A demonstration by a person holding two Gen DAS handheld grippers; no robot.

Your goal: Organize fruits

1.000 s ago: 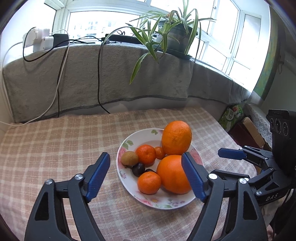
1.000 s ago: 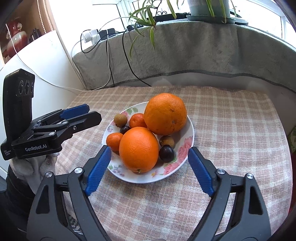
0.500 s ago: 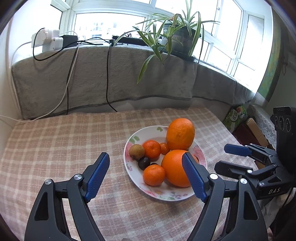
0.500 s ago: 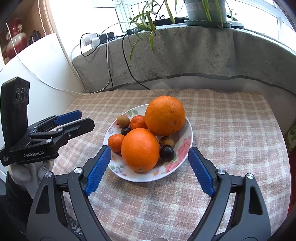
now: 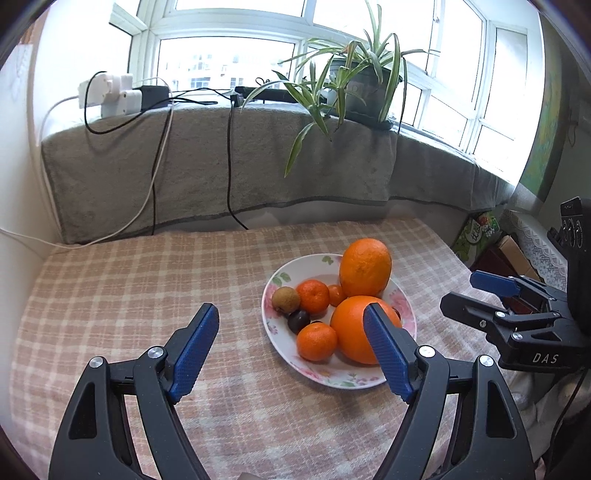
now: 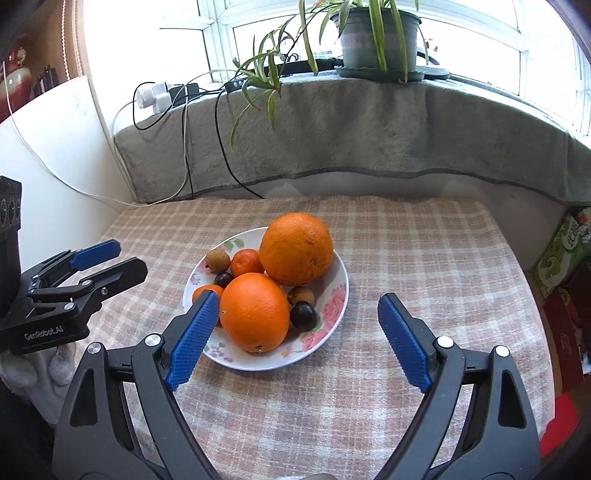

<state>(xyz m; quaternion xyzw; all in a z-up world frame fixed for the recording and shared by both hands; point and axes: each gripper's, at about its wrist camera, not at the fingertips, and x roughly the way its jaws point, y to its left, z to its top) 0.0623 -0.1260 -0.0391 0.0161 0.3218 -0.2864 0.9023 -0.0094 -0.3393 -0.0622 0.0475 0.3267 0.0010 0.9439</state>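
Note:
A white floral plate sits on the checked tablecloth and holds two big oranges, small tangerines, a brown kiwi-like fruit and dark plums. My left gripper is open and empty, held back from the plate's near left side. My right gripper is open and empty, just short of the plate's near edge. Each gripper also shows in the other's view, the right gripper and the left gripper.
A grey towel-covered windowsill runs behind the table with a potted spider plant, a power strip and hanging cables. Boxes stand off the table's right edge. A white wall is at left.
Both grippers have pulled back and risen from the plate, so it looks smaller and farther. The jaws stay open. The fruit has not moved.

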